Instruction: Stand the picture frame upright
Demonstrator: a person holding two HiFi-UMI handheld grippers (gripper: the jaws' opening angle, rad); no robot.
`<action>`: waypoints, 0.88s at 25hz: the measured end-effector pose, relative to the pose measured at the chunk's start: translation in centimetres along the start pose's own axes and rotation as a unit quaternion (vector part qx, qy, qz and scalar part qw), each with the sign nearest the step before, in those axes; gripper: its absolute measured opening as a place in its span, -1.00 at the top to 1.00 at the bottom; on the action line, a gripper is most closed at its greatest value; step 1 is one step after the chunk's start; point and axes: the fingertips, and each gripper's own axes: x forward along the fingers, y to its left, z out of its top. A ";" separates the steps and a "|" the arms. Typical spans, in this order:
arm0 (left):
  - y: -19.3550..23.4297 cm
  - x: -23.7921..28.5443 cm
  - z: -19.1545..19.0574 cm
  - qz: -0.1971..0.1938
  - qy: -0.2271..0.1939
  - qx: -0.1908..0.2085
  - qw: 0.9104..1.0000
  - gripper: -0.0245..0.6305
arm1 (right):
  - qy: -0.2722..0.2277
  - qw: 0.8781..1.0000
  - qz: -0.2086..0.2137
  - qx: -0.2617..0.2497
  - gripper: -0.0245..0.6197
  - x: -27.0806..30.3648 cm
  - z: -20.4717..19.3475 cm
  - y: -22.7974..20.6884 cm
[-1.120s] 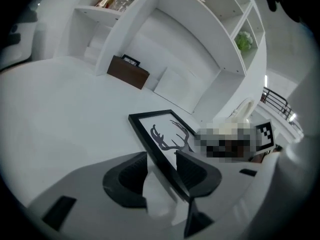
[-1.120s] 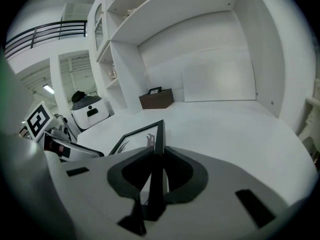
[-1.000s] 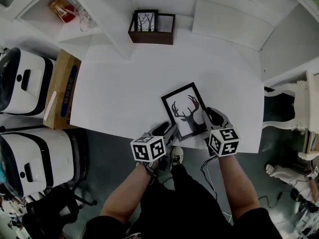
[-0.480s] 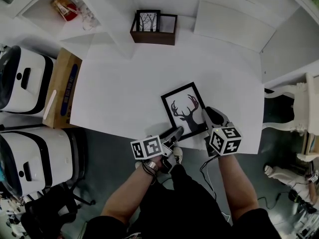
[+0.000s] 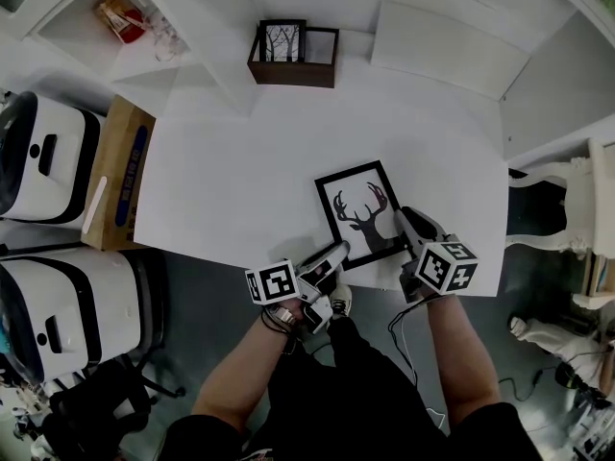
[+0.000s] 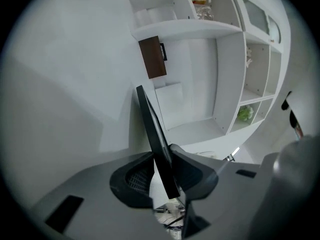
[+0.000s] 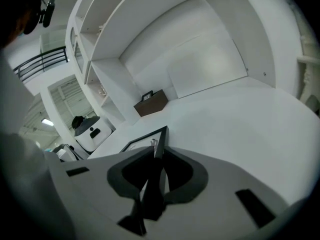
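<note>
The picture frame (image 5: 360, 214), a black-edged print of a deer's head, is not standing yet. From the head view it lies face up, or close to it, on the white counter (image 5: 240, 161). Its near edge is at the tips of both tools and the rest of it stretches away ahead of them. I cannot tell whether that near edge has left the counter at all.

The gripping part looks done. The left tool (image 5: 336, 253) has the frame's near left corner. In the left gripper view the frame's thin black edge (image 6: 155, 139) runs straight between the jaws of that tool (image 6: 162, 176), which have just been closing and now appear to pinch it. The right tool (image 5: 408, 221) is at the near right corner. In its own view the jaws of the right tool (image 7: 156, 171) are pressed onto the frame's rim (image 7: 150, 136), with the printed face spreading out to the left of the tips.

What is left, by my reading, is nearly the whole task. The far edge has to be tipped up until the frame stands on its lower edge, it has to be settled on whatever stand it has at the back, which no view shows, and both tools have to let go.

Well beyond the tool tips, at the far side of the counter, a brown box (image 5: 293, 54) holds another small framed print upright.
</note>
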 end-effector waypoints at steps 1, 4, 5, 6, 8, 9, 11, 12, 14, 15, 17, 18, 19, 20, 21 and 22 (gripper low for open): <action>-0.3 0.0 0.0 -0.012 -0.003 -0.011 1.000 0.60 | 0.000 1.000 0.003 0.008 0.75 -0.1 -0.1 -0.2; -1.5 0.3 -0.3 -0.060 -0.019 -0.084 0.994 0.59 | 0.003 1.000 0.014 0.028 0.75 0.0 -0.6 -0.1; -1.9 0.5 -0.4 -0.075 -0.020 -0.099 0.992 0.53 | 0.005 0.999 0.019 0.028 0.75 0.1 -0.8 0.3; -1.9 0.7 -0.5 -0.074 -0.014 -0.087 0.993 0.47 | 0.008 1.000 0.020 0.016 0.75 0.2 -1.0 0.6; -1.5 1.1 -0.6 -0.036 0.009 -0.015 0.999 0.44 | 0.007 0.999 0.008 -0.035 0.76 0.3 -0.9 1.1; -1.5 1.2 -0.6 -0.021 0.018 0.009 1.000 0.53 | 0.001 0.999 0.006 -0.046 0.76 0.3 -0.6 1.2; -1.5 1.2 -0.3 -0.021 0.020 0.005 1.000 0.64 | -0.009 0.999 0.017 -0.030 0.76 0.3 -0.2 1.3; -1.5 1.1 -0.1 -0.025 0.016 -0.002 1.000 0.65 | -0.009 0.999 0.024 -0.024 0.76 0.3 -0.2 1.4; -1.3 0.7 0.0 -0.024 0.013 0.003 1.000 0.69 | -0.003 0.999 0.032 -0.032 0.76 0.3 -0.5 1.7; -1.3 0.6 0.0 -0.021 0.013 0.012 1.000 0.71 | -0.001 0.999 0.034 -0.035 0.76 0.3 -0.6 1.8; -1.3 0.2 0.1 -0.020 0.008 0.027 0.999 0.77 | 0.001 0.999 0.038 -0.032 0.76 0.2 -0.9 2.1; -1.4 0.0 0.2 -0.023 0.005 0.034 0.999 0.80 | 0.002 0.999 0.042 -0.030 0.76 0.3 -1.0 2.3; -1.6 -0.3 0.4 -0.026 0.002 0.042 0.999 0.83 | 0.004 0.999 0.045 -0.030 0.76 0.3 -1.1 2.5; -1.8 -0.5 0.6 -0.029 0.001 0.053 0.998 0.83 | 0.005 0.998 0.050 -0.030 0.76 0.4 -1.1 2.7; -1.9 -0.7 0.8 -0.032 0.001 0.064 0.997 0.83 | 0.005 0.998 0.054 -0.030 0.76 0.4 -1.1 3.0; -2.0 -0.9 0.9 -0.033 0.001 0.074 0.997 0.83 | 0.004 0.998 0.057 -0.031 0.77 0.4 -1.0 3.1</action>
